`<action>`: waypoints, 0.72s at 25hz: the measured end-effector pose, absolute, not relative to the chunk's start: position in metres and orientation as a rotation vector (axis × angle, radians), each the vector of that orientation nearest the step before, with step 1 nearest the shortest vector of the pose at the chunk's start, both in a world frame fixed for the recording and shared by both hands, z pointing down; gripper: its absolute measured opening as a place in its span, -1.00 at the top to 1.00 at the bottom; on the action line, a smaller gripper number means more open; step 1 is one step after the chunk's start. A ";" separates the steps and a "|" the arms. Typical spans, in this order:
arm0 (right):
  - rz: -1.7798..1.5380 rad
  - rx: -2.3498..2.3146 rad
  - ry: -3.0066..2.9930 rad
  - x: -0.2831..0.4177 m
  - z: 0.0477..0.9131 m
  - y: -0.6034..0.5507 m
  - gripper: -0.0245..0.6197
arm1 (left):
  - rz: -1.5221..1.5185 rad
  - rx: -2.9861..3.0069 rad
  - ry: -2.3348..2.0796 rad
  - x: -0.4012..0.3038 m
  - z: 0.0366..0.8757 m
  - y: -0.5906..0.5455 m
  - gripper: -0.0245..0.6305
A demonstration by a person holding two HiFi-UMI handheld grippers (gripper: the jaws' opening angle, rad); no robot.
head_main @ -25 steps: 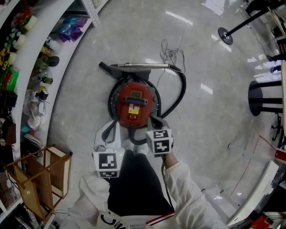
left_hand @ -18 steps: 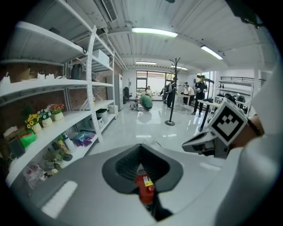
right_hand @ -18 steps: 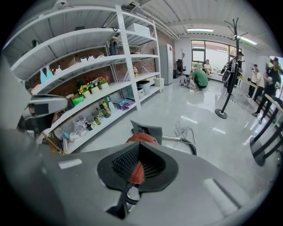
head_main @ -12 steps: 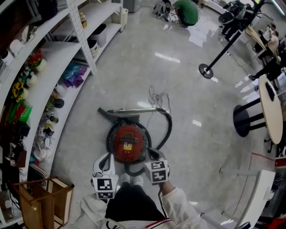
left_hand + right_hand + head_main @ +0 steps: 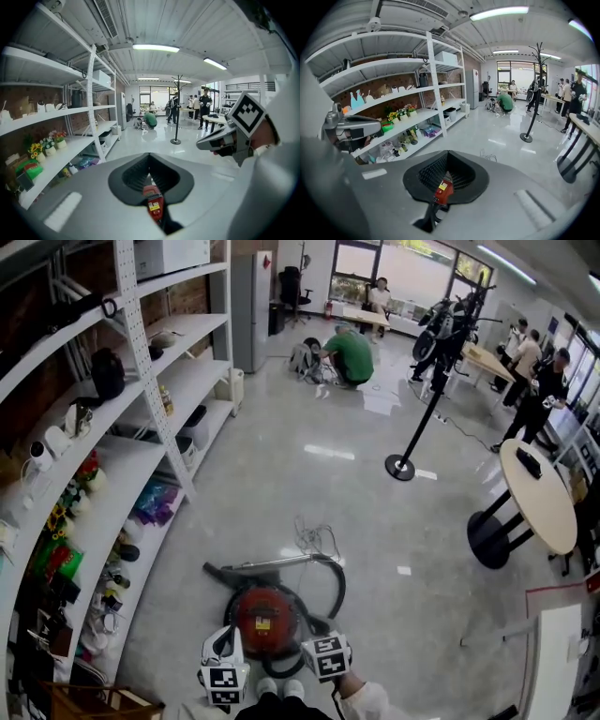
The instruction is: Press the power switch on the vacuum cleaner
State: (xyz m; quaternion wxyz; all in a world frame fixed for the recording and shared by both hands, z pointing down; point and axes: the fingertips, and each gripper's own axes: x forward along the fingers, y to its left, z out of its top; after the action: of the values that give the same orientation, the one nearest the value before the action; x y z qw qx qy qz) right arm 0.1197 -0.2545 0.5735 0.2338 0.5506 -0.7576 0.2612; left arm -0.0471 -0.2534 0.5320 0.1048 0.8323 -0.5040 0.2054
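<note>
The vacuum cleaner (image 5: 265, 618) is a red canister with a black hose (image 5: 334, 585) and a metal wand (image 5: 274, 564), lying on the grey floor near the bottom of the head view. Its power switch is too small to make out. My left gripper (image 5: 223, 645) hangs over the canister's near left side and my right gripper (image 5: 322, 635) over its near right. Neither touches it. In the left gripper view the left gripper (image 5: 150, 155) is shut and empty, with the vacuum (image 5: 153, 204) showing through the hole between its jaws. The right gripper (image 5: 447, 153) is likewise shut, framing the vacuum (image 5: 442, 189).
White shelving (image 5: 122, 484) full of small goods runs along the left. A loose cord (image 5: 314, 538) lies beyond the wand. A pole stand (image 5: 403, 465) and a round table (image 5: 539, 498) stand to the right. A person in green (image 5: 352, 352) crouches far back, with others standing near the windows.
The head view has tilted up over the last second, so the vacuum and both grippers now sit smaller and lower in frame. Both grippers stay near the canister's near side.
</note>
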 end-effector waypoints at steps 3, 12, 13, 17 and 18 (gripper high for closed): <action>0.675 1.563 -2.096 0.127 0.549 -0.267 0.92 | 0.568 2.504 -1.473 -0.040 0.516 -0.269 0.93; 0.669 1.622 -2.123 0.134 0.505 -0.250 0.92 | 0.500 2.570 -1.447 -0.026 0.474 -0.268 0.93; 0.666 1.630 -2.129 0.134 0.499 -0.251 0.92 | 0.489 2.574 -1.438 -0.023 0.470 -0.268 0.93; 0.629 1.673 -2.159 0.140 0.472 -0.257 0.92 | 0.454 2.598 -1.431 -0.015 0.456 -0.274 0.93; 0.616 1.682 -2.167 0.141 0.465 -0.259 0.92 | 0.448 2.601 -1.432 -0.014 0.453 -0.275 0.93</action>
State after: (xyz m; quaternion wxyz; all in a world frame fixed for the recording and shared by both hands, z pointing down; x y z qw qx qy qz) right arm 0.1415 -0.2589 0.4652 0.1644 0.5901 -0.7603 0.2160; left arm -0.0140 -0.2750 0.4533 0.0694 0.8641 -0.4757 0.1489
